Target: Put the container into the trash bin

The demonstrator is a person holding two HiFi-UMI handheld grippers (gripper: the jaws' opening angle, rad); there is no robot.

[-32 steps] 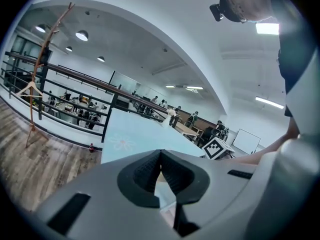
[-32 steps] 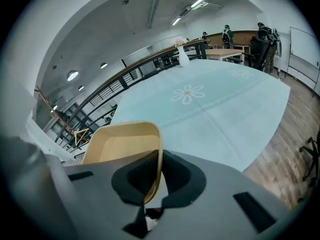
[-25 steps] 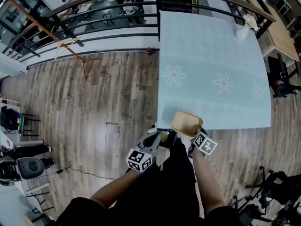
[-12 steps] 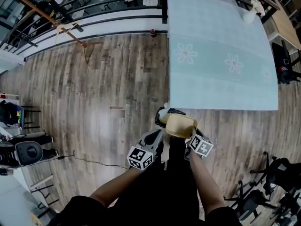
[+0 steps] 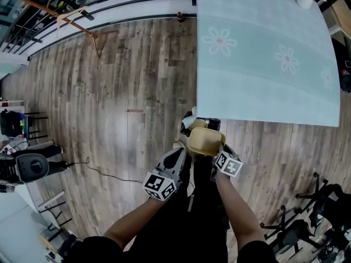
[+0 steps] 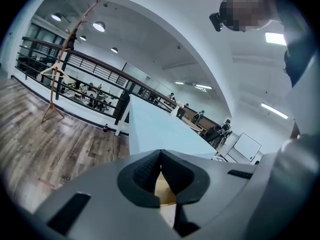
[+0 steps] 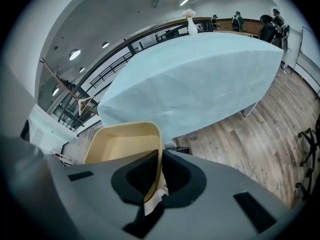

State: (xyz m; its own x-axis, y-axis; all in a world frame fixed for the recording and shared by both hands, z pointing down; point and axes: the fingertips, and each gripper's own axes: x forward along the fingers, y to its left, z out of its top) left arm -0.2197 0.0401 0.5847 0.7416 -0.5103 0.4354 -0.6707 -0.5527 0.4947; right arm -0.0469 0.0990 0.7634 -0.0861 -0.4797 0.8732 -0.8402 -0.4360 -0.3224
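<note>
The container [image 5: 206, 141], a tan open tray, hangs in the air at the middle of the head view, just below the worktop's near edge. Your right tongs [image 5: 218, 153] are clenched on its rim; in the right gripper view one thin side wall stands upright between the pads [image 7: 152, 174], and the rest of the container [image 7: 120, 144] sticks out to the upper left of the tongs. It sits over the dark bin [image 5: 213, 124], which stands on the floor against the worktop's edge. I cannot tell whether container and bin touch.

Your left tongs [image 5: 180, 155] are just left of the container, at about the same height. In the left gripper view these tongs [image 6: 160, 155] are closed tip to tip and grip nothing; a tan surface shows through the gap behind the tips.

Both your forearms reach up from the bottom of the frame, close together and nearly parallel, and the marker cubes face the head camera.

The worktop [image 5: 263, 64], under a pale blue cloth with daisy prints, fills the upper right. Wood floor [image 5: 126, 92] takes the left half.
</note>
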